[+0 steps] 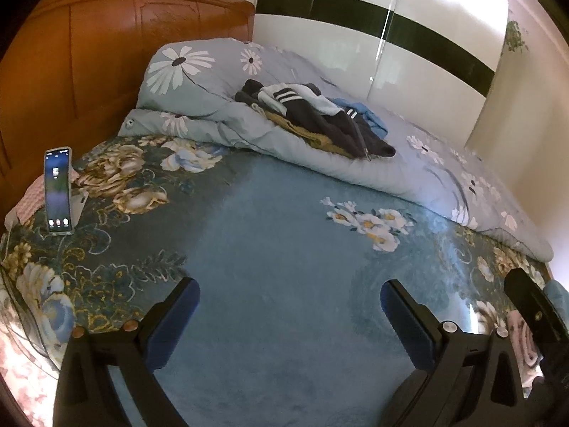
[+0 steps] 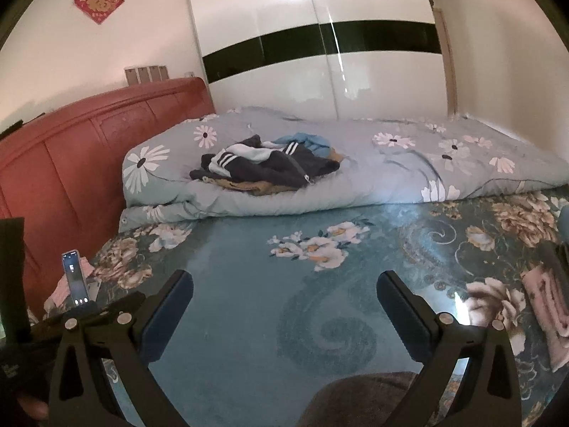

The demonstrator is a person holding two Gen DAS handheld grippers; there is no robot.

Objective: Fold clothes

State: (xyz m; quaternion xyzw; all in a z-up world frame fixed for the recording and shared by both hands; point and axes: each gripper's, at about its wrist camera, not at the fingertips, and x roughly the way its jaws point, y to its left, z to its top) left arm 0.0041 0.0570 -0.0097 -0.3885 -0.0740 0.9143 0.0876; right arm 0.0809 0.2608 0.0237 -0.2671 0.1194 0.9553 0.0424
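Red wall ornament [image 2: 99, 1], right view only

A lit phone [image 1: 58, 190] stands propped near the wooden headboard [image 1: 106, 53] — behind the bed, a glossy white wardrobe [image 2: 320, 64].

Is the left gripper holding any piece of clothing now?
No, the left gripper is open and empty above the blue bedspread, and the clothes pile lies far off on the folded quilt.

Dark jacket [image 1: 320, 121] hides most of the yellow garment [image 1: 320, 140] beneath.
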